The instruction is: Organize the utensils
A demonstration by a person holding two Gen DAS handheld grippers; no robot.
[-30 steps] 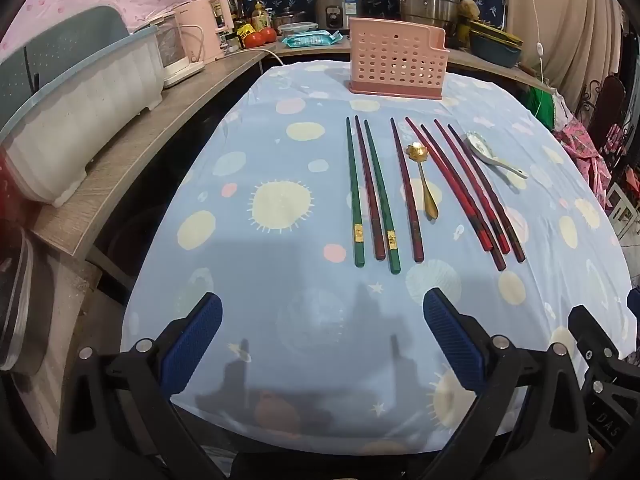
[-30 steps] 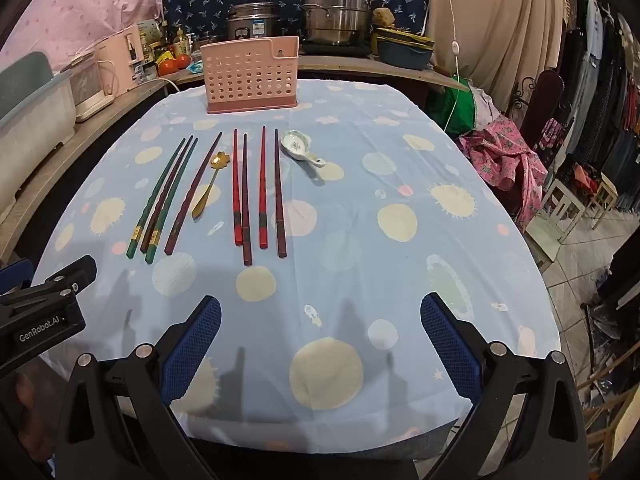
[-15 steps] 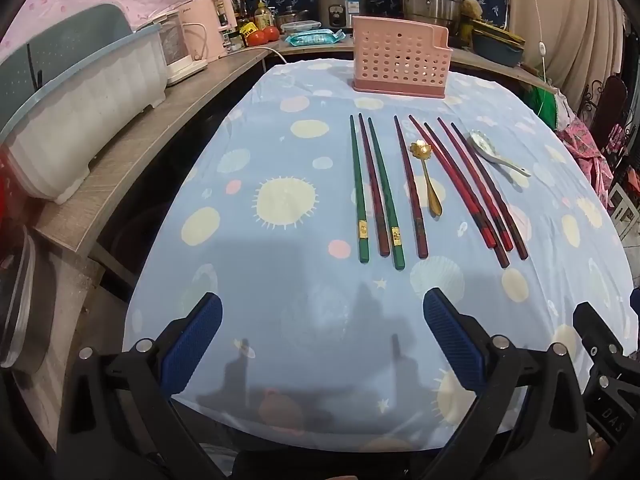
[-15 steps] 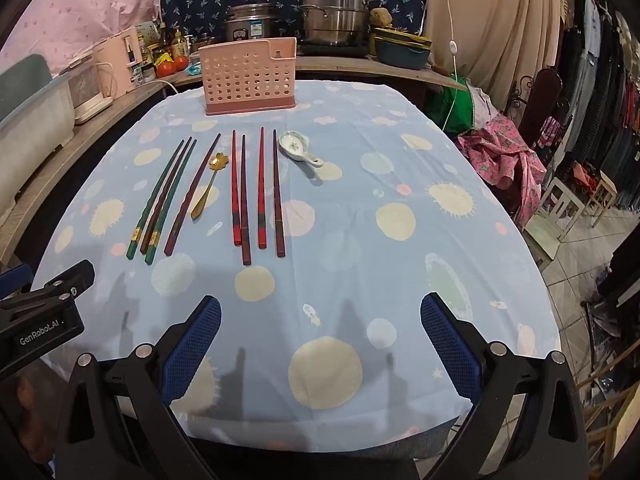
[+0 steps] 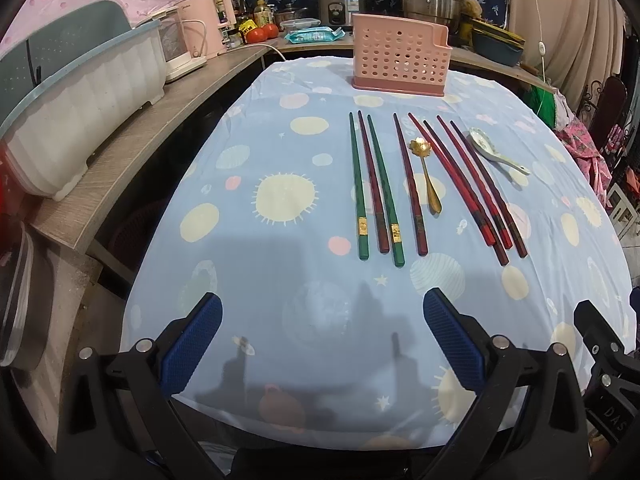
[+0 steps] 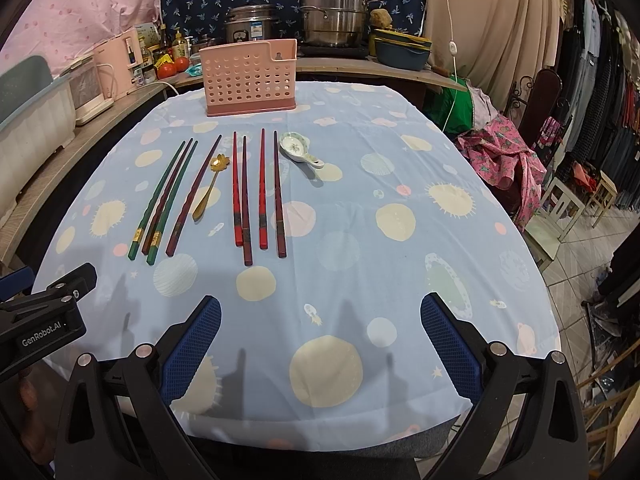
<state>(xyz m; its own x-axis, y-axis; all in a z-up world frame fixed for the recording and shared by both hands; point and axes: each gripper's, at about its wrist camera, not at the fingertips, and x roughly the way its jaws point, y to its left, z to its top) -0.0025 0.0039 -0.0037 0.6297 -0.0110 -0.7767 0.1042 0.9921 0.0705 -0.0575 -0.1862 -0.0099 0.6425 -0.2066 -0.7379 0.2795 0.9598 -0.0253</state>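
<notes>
A pink perforated utensil holder (image 5: 400, 58) (image 6: 249, 78) stands at the far end of the table. In front of it lie green and dark red chopsticks (image 5: 376, 186) (image 6: 164, 200), a gold spoon (image 5: 426, 172) (image 6: 210, 186), several red chopsticks (image 5: 468, 184) (image 6: 260, 192) and a white ceramic spoon (image 5: 496, 156) (image 6: 298, 150). My left gripper (image 5: 322, 340) is open and empty over the table's near edge. My right gripper (image 6: 320, 340) is open and empty, to the right of the left one.
The table (image 6: 400, 240) has a blue cloth with pale circles. A wooden counter (image 5: 140, 136) with a white tub (image 5: 80, 112) and appliances runs along the left. Pots (image 6: 332, 20) stand behind the holder. A chair with clothes (image 6: 508, 160) is at the right.
Both grippers have drifted slightly forward toward the utensils. Nothing on the table has moved.
</notes>
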